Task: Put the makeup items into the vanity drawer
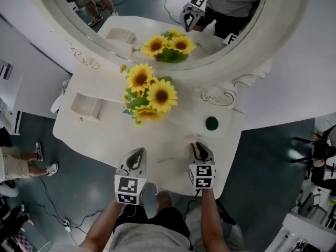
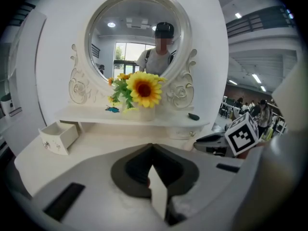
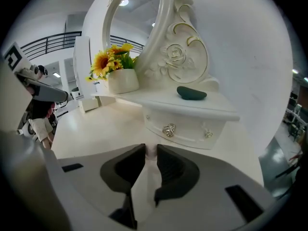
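A dark green oval makeup item (image 1: 211, 123) (image 3: 191, 93) (image 2: 193, 116) lies on the vanity's raised right shelf. Under that shelf a small drawer with a metal knob (image 3: 169, 130) is closed. At the far left a white drawer (image 1: 86, 105) (image 2: 58, 136) stands pulled out. My left gripper (image 1: 135, 152) (image 2: 153, 148) hovers over the tabletop's front edge, its pads together with nothing seen in them. My right gripper (image 1: 198, 147) (image 3: 150, 150) is beside it and points at the knobbed drawer. Its jaws stand a narrow gap apart, and I make out nothing held between them.
A vase of sunflowers (image 1: 149, 96) stands mid-table in front of the oval mirror (image 1: 173, 14), with a small blue butterfly ornament (image 2: 112, 109) beside it. The white tabletop (image 1: 105, 135) curves toward me. Cables and other people's feet are on the floor to the left.
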`<state>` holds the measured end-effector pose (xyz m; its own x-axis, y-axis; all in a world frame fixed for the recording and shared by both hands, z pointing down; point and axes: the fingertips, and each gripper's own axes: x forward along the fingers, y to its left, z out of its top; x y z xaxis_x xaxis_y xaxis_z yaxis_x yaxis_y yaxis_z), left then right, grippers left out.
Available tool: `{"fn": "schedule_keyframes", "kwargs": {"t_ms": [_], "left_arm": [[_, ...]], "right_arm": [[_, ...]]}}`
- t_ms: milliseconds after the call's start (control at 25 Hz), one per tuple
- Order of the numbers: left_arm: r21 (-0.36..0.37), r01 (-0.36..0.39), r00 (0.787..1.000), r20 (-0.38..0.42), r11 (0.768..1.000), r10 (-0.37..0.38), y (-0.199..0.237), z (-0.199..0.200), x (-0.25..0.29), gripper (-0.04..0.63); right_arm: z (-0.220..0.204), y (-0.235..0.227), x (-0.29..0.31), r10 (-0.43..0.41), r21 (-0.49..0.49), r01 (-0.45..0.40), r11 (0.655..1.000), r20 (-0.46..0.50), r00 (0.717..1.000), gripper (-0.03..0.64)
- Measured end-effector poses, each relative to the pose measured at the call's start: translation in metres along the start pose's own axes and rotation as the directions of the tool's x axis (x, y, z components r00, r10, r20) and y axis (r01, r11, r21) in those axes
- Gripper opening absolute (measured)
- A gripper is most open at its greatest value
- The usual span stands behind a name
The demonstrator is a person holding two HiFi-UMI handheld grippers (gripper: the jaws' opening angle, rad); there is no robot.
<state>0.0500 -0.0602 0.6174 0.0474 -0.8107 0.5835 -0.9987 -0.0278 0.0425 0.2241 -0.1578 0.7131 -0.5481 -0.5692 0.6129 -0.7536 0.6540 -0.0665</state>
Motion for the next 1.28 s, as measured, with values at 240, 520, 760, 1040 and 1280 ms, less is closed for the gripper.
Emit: {"fn": "schedule_keyframes", "kwargs": {"t_ms": [240, 520, 760, 1040, 1280], "left_arm": [[0.000, -0.023, 1.000, 0.007, 1.000, 0.023, 0.005, 0.001, -0.010, 0.000], [-0.001, -0.052, 0.997, 0.060, 0.999, 0.052, 0.013, 0.021, -0.034, 0.000], [-0.015, -0.116, 0.987, 0.111, 0.993, 0.117, 0.035, 0.037, -0.068, 0.000], [-0.060, -0.226, 0.958, 0.169, 0.972, 0.233, 0.072, 0.045, -0.112, 0.000], [-0.104, -0.311, 0.923, 0.202, 0.945, 0.327, 0.105, 0.046, -0.148, 0.000]], "right_arm": [[0.008, 0.005, -0.009, -0.006, -0.032, 0.006, 0.999, 0.023, 1.000, 0.058], [0.045, 0.037, -0.037, 0.048, -0.078, -0.040, 0.996, 0.101, 0.994, 0.055], [0.080, 0.077, -0.059, 0.120, -0.137, -0.098, 0.986, 0.169, 0.978, 0.055], [0.117, 0.132, -0.063, 0.239, -0.209, -0.193, 0.959, 0.226, 0.944, 0.055], [0.149, 0.189, -0.059, 0.352, -0.301, -0.274, 0.913, 0.248, 0.903, 0.055]]}}
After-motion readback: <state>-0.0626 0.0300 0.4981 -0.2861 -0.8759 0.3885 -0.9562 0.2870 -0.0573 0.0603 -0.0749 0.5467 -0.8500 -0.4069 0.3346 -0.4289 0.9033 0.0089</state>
